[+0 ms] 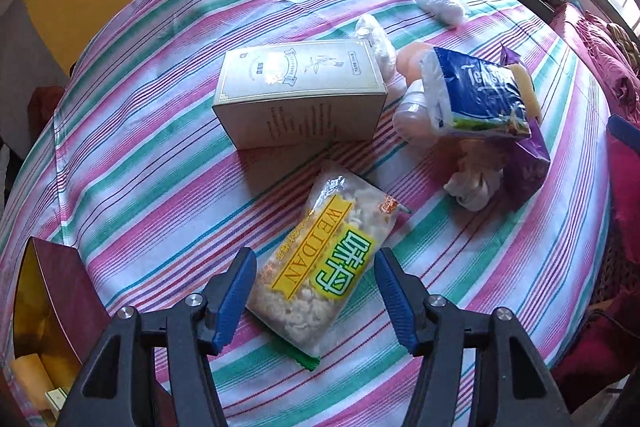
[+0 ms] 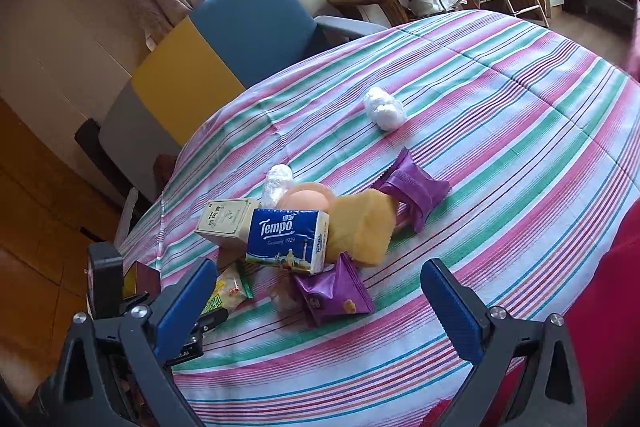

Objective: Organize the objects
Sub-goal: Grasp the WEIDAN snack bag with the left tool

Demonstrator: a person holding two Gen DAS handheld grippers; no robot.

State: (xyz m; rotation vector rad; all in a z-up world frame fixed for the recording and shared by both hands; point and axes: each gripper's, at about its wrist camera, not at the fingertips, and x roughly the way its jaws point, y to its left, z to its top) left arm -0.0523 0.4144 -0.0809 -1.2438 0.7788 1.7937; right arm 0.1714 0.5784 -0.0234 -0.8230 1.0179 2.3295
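Now left tool (image 1: 316,297), open, straddles snack bag (image 1: 320,267): drop lower, close mid-bag gently. Right tool (image 2: 318,305) open, empty.

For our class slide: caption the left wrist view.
Open left tongs straddle a snack packet on the striped tablecloth.

We find open striped surface (image 1: 132,147) on the left of the left wrist view, up to the red box (image 1: 60,291) at its edge. Ahead of the left tongs (image 1: 316,301), the snack bag (image 1: 320,267) lies between their blue pads, untouched; beyond stand the cream carton (image 1: 300,99) and tissue pack (image 1: 480,95), crowded together.
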